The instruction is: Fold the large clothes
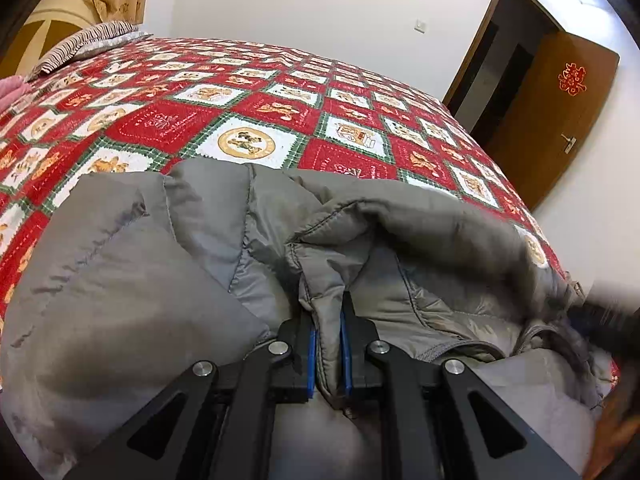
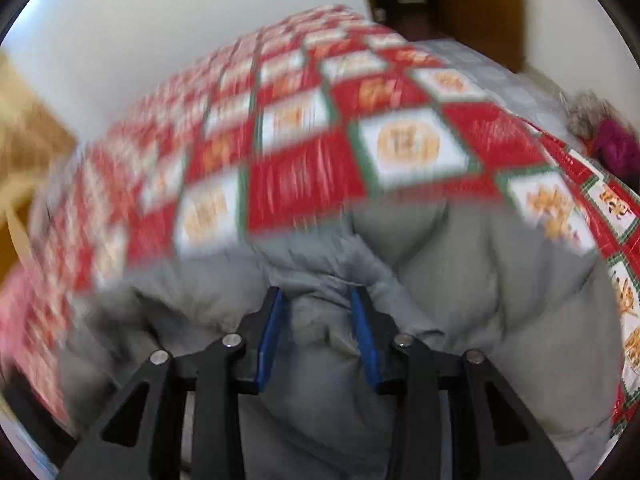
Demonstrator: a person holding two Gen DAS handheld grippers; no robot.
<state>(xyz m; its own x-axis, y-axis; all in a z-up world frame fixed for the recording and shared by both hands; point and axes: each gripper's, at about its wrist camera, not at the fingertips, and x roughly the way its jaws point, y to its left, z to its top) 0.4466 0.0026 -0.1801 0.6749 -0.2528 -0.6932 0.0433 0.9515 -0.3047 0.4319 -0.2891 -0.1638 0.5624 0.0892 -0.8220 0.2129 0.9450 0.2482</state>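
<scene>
A grey padded jacket [image 1: 132, 272] lies bunched on the bed in the left wrist view. My left gripper [image 1: 327, 312] is shut on a fold of the jacket's edge, fabric pinched between the blue pads. In the blurred right wrist view the same grey jacket [image 2: 500, 304] fills the lower half. My right gripper [image 2: 316, 300] has its jaws partly closed around a bunched fold of the jacket, the blue pads pressing its sides. The right gripper also shows as a dark blur at the right edge of the left wrist view [image 1: 608, 320].
The bed is covered by a red, white and green patterned quilt [image 1: 248, 112]. A striped pillow [image 1: 84, 44] lies at its far left. A brown open door [image 1: 552, 112] stands at the right. A pink and grey item [image 2: 608, 140] lies at the bed's right side.
</scene>
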